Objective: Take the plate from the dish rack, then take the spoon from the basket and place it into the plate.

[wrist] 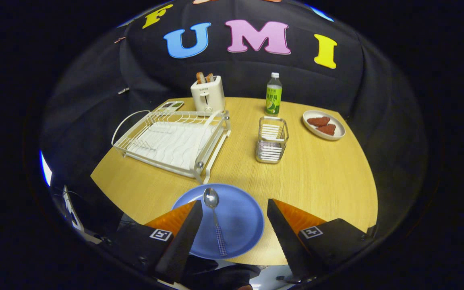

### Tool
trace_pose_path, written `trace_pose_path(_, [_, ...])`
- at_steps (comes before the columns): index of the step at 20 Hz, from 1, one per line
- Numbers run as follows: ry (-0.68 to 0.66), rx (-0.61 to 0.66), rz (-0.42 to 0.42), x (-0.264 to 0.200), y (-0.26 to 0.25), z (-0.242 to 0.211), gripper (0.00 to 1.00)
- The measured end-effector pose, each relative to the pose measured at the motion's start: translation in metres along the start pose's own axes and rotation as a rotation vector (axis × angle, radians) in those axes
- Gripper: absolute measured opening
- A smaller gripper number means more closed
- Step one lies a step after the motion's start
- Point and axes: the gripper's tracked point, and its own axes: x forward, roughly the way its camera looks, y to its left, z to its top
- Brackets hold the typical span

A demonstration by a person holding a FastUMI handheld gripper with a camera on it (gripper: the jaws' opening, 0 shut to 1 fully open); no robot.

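The gripper (234,207) hangs above the near edge of the round wooden table (324,181), its jaws spread wide and holding nothing. Between the two fingers lies the blue plate (242,223), flat on the table and close to the near rim. The spoon (213,215) rests in the plate, bowl pointing away toward the rack and handle running back toward the plate's near edge; it lies nearer the left finger than the right, and neither finger touches it.

Taking the plate as the landmark: the white wire dish rack (171,139) sits beyond it and to the left, the rack's near corner coming close to the plate's far rim with a narrow strip of bare wood between. The wire basket (271,139) stands beyond the plate and slightly right, well apart from it. Farther behind the rack is a white toaster (208,96) with slices of bread in it, and a green bottle (273,95) stands past the basket. A small white dish (323,125) holding two reddish-brown pieces sits far to the right near the table's far edge.

The widest open stretch of tabletop lies right of the plate, running out to the curved right rim.
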Motion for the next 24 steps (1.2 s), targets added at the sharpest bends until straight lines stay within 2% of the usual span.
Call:
trace_pose_path(6, [-0.209, -0.075, -0.057, -0.031, -0.013, 0.110, 0.99])
trace_pose_path(12, [-0.390, -0.126, -0.120, -0.079, -0.018, 0.185, 0.97])
trace_pose_path(19, [-0.561, -0.120, -0.170, -0.130, -0.023, 0.240, 0.98])
trace_pose_path(24, [-0.599, -0.097, -0.209, -0.140, -0.034, 0.245, 0.98])
